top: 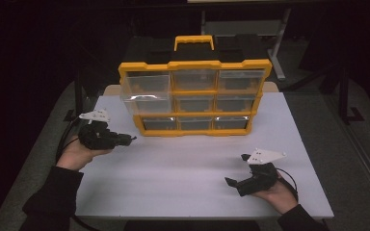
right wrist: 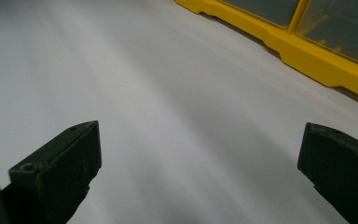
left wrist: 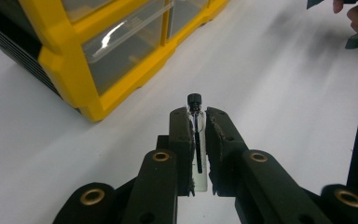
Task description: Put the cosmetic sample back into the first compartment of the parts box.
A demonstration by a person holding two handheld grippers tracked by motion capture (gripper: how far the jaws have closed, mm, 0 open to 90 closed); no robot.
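Left hand-held gripper [left wrist: 196,122]: jaws clamped on a small clear glass vial with a black screw cap [left wrist: 195,122], held above the white counter [left wrist: 270,93], near the front corner of the yellow plastic organiser with clear drawers [top: 194,96]. Right hand-held gripper [top: 237,169]: jaws spread wide, nothing between them, low over the counter, well apart from the vial.

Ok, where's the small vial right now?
The vial is clamped between the left gripper's fingers, shown in the left gripper view, above the table beside the yellow organizer's lower-left corner.
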